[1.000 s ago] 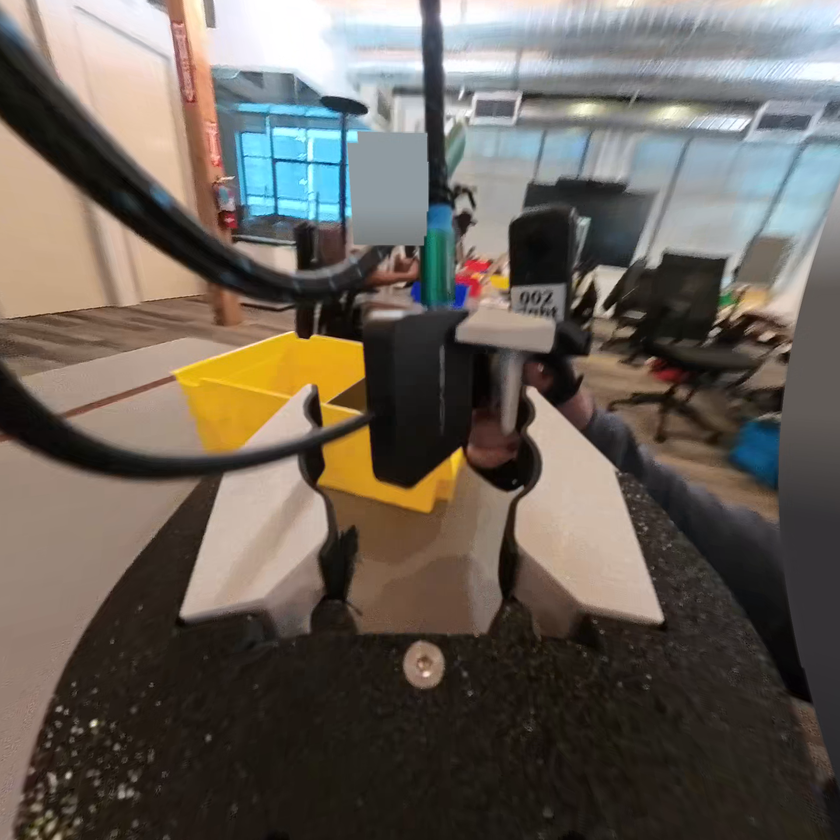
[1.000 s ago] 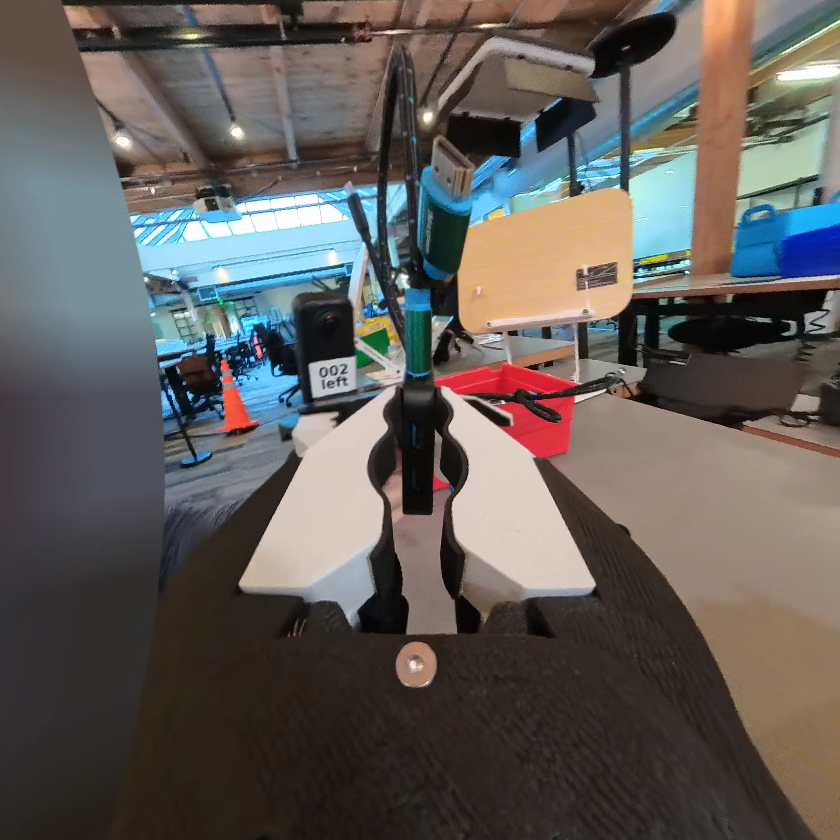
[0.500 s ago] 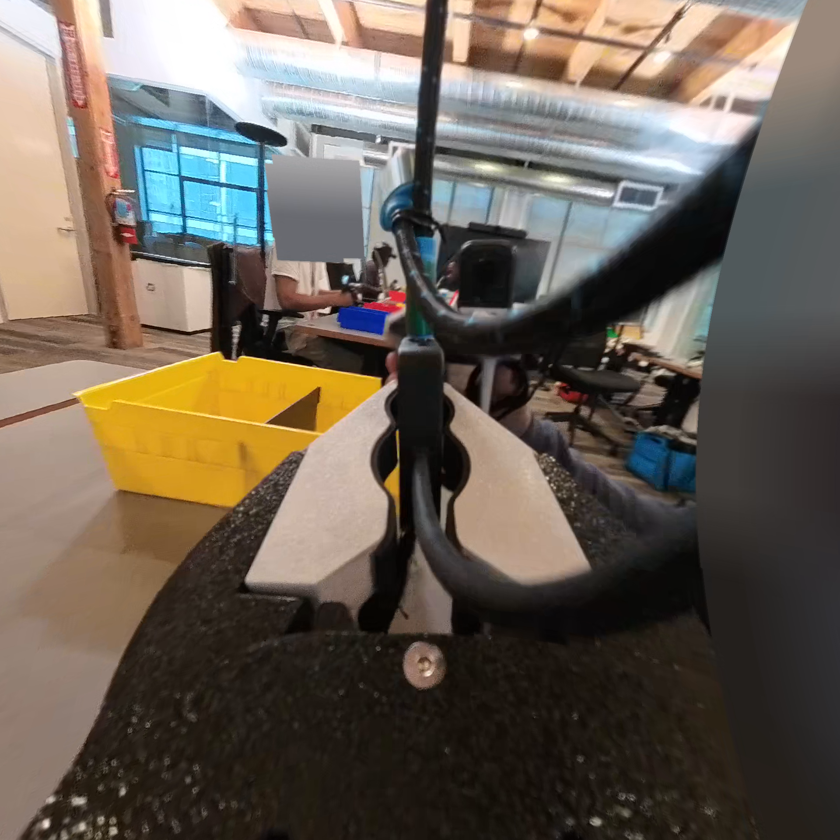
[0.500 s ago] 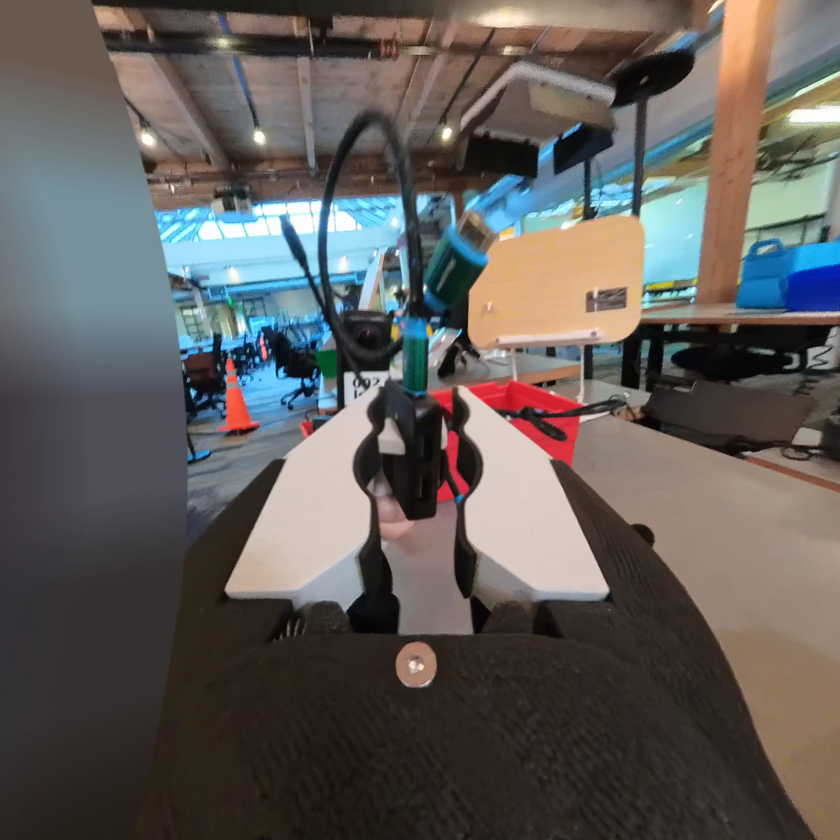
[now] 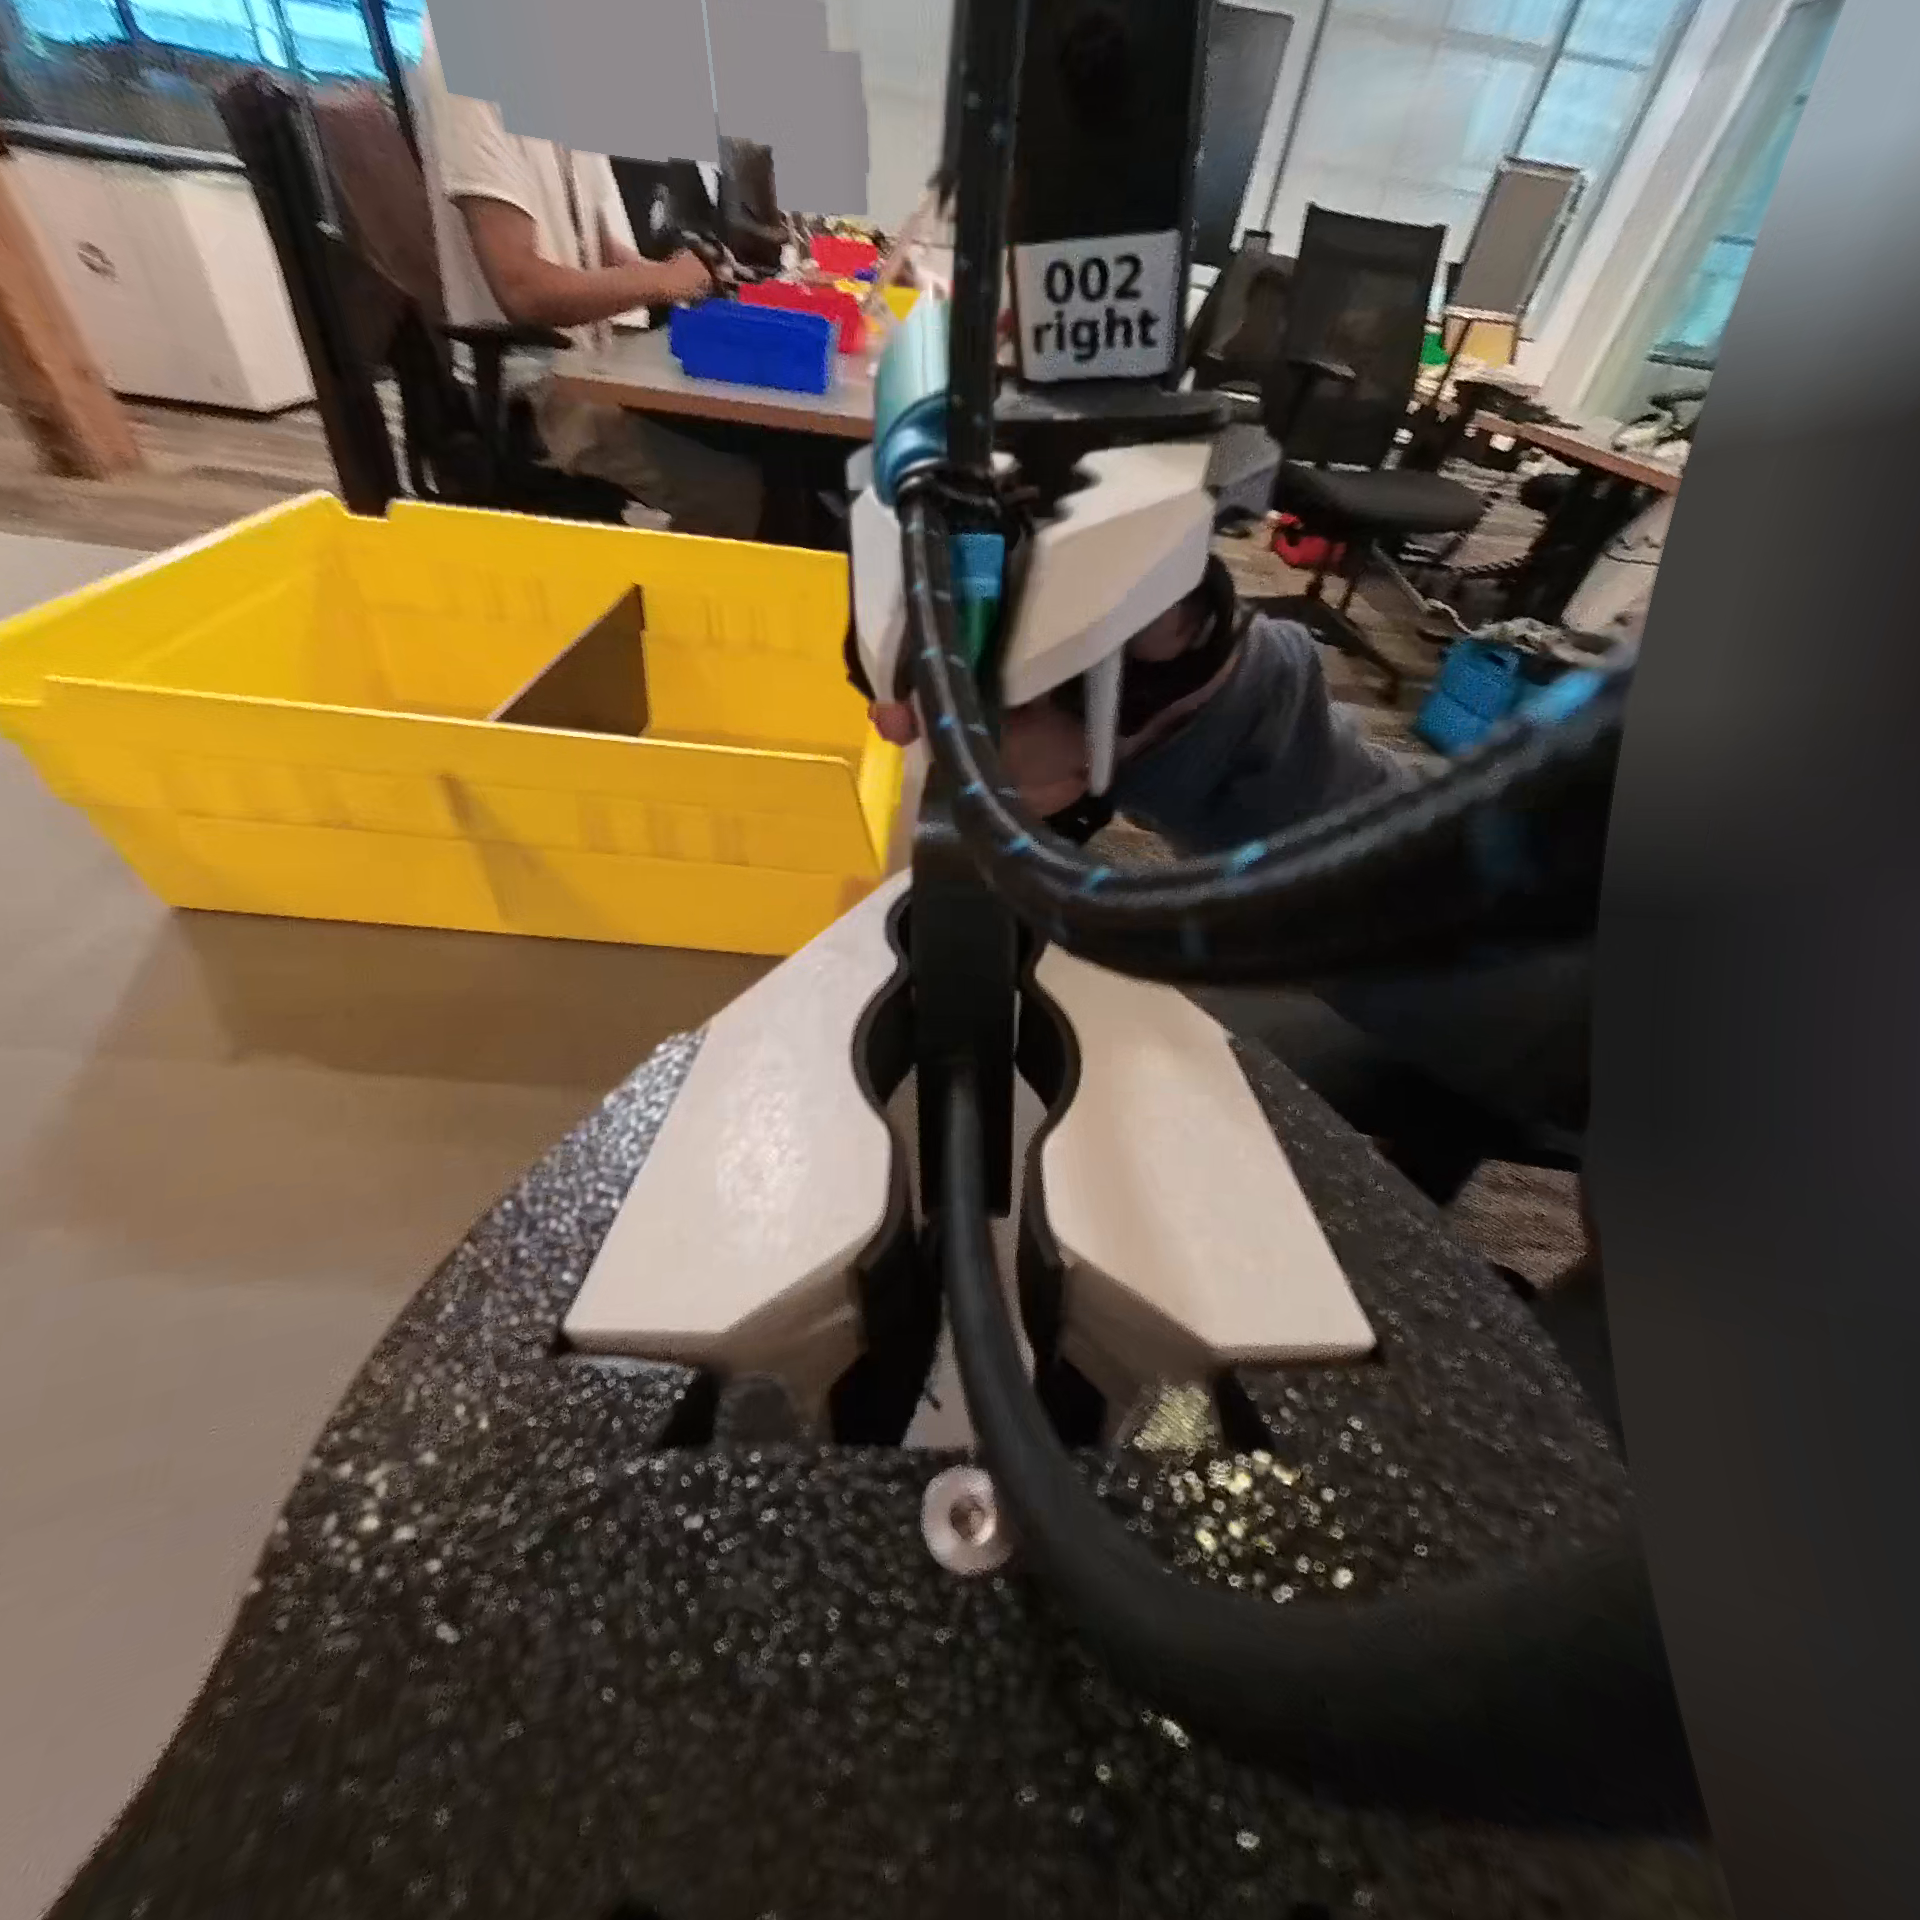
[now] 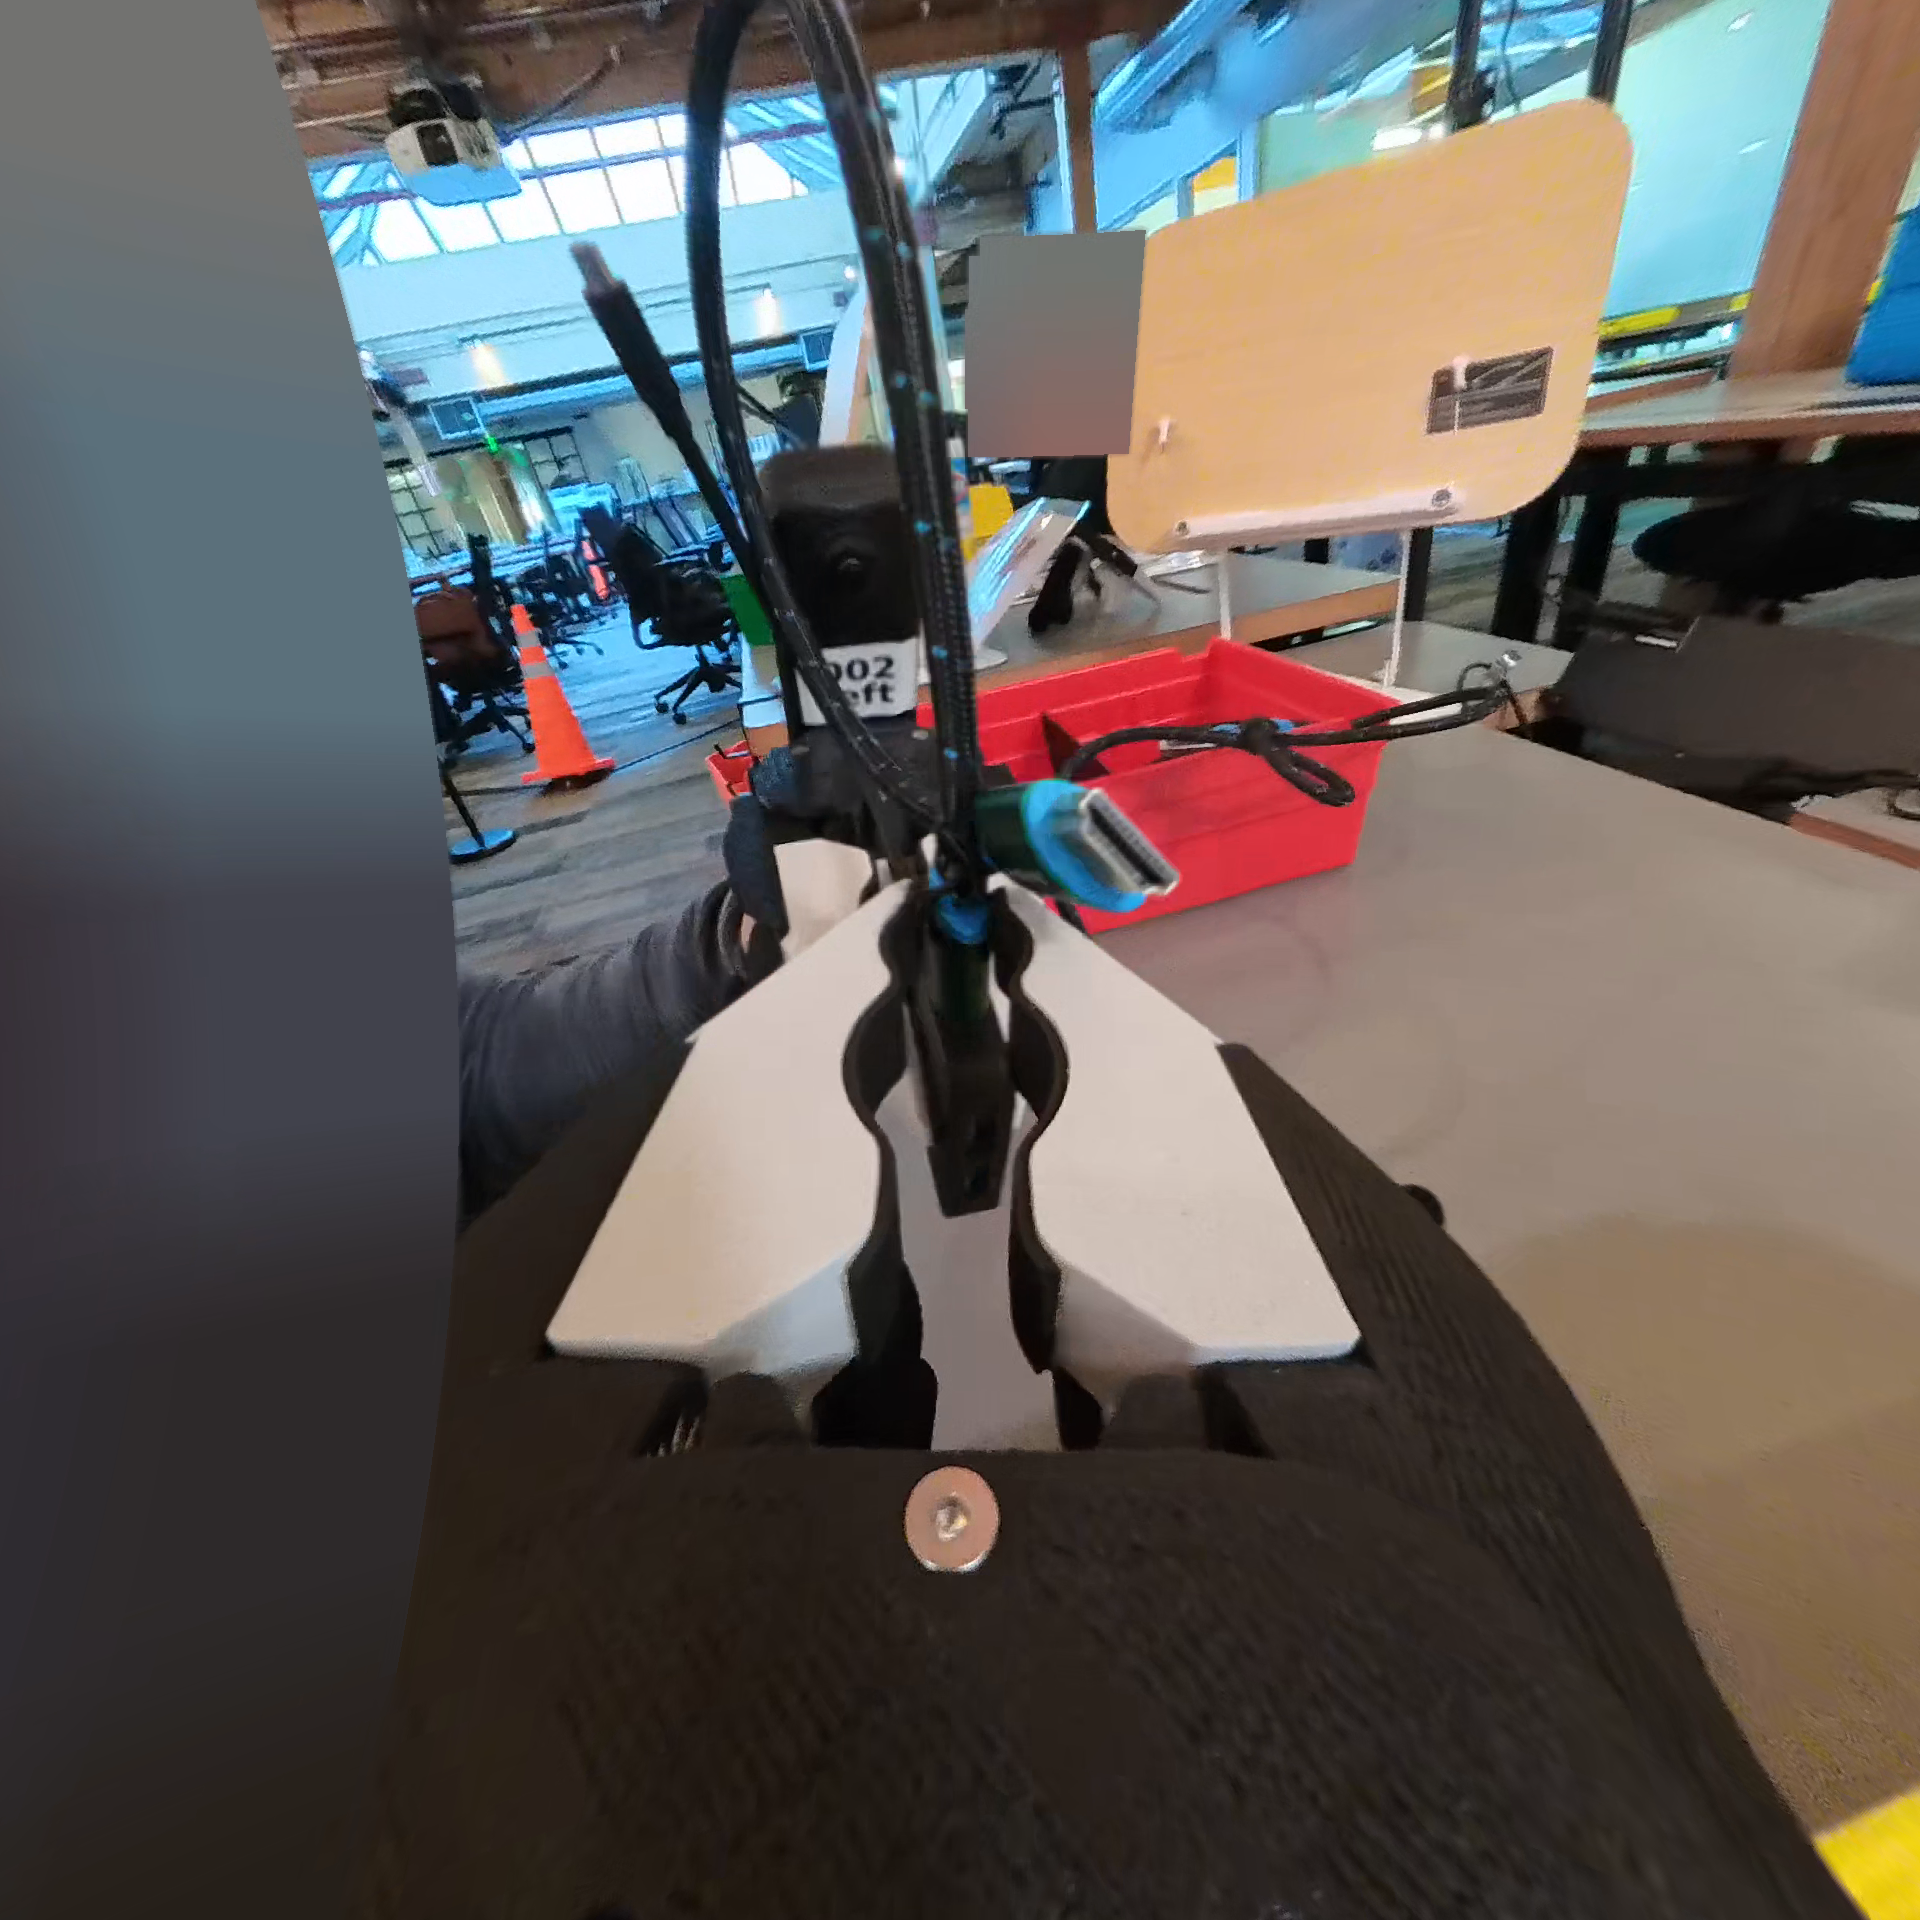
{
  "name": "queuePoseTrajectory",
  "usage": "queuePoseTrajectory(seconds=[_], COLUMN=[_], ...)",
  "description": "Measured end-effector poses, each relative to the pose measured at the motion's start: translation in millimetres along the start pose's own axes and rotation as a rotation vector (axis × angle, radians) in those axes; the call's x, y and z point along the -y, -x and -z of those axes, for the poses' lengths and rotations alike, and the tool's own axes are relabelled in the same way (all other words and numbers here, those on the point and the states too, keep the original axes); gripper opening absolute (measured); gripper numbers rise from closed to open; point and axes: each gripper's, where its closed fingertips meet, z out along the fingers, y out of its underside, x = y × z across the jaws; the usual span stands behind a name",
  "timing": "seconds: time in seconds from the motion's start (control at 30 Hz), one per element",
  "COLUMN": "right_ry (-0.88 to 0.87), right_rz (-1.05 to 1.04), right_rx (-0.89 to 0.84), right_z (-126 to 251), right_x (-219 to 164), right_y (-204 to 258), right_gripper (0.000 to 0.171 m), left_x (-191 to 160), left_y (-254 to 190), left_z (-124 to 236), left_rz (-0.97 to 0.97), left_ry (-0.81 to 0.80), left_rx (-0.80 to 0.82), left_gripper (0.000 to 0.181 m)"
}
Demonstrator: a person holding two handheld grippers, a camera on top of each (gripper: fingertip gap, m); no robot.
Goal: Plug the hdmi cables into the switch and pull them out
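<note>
Left claw (image 5: 961, 1049) tight on black switch (image 5: 961, 997), right claw (image 6: 961, 997) likewise

Both grippers faced each other nose to nose; left gripper (image 5: 961, 1049) and right gripper (image 6: 961, 997) each had their jaws clamped tight.

White printed label (image 5: 1096, 303) on black camera (image 5: 1101, 114). Second white label (image 6: 862, 684), partly hidden, on another camera (image 6: 842, 551). Dark sticker (image 6: 1489, 390) on wooden board (image 6: 1351, 312): illegible.

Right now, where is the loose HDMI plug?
In the right wrist view, the loose HDMI plug hangs just past the right gripper, pointing right, in front of the red bin.
</note>
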Motion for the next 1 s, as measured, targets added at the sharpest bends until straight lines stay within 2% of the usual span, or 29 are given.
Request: queuePoseTrajectory(seconds=[0.13, 0.23, 0.3, 0.5, 0.63, 0.73, 0.77, 0.8, 0.83, 0.87, 0.9, 0.97, 1.0], right_ry=[-0.011, -0.169, -0.217, -0.14, -0.214, -0.187, -0.245, -0.321, -0.375, -0.418, -0.451, -0.436, -0.389], right_rz=[0.018, -0.153, -0.212, -0.049, -0.224, -0.188, -0.174, -0.166, -0.141, -0.127, -0.128, -0.094, -0.066], right_rx=[-0.025, 0.019, 0.096, -0.053, 0.143, 0.124, 0.059, -0.032, -0.158, -0.255, -0.296, -0.38, -0.425], right_z=[-2, -6, -6, -12, -12, -16, -3, 25, 60, 91, 111, 127, 127], right_x=[5, 30, 35, 30, 39, 37, 48, 62, 70, 75, 78, 78, 73], right_y=[-2, 1, 7, 1, 21, 23, 14, -1, -18, -29, -32, -37, -40], right_gripper=[0.009, 0.008, 0.008, 0.009, 0.008, 0.009, 0.009, 0.008, 0.008, 0.008, 0.008, 0.009, 0.009], left_x=[7, 30, 33, 32, 42, 38, 30, 25, 30, 41, 44, 37, 38], left_y=[3, -6, -11, 1, -21, -19, -3, 22, 25, 19, 22, 33, 30], left_z=[2, 14, 22, 36, 48, 56, 68, 91, 113, 130, 142, 150, 148], left_rz=[0.01, 0.05, 0.049, 0.08, 0.112, 0.105, 0.084, 0.074, 0.119, 0.171, 0.181, 0.153, 0.154], left_ry=[0.004, -0.063, -0.039, 0.019, 0.008, 0.057, 0.097, 0.103, 0.027, -0.08, -0.127, -0.103, -0.115], left_rx=[0.02, -0.06, -0.099, -0.009, -0.131, -0.09, 0.027, 0.194, 0.202, 0.142, 0.157, 0.243, 0.225], left_gripper=[0.011, 0.011, 0.01, 0.011, 0.012, 0.011, 0.011, 0.011, 0.011, 0.01, 0.01, 0.011, 0.011])
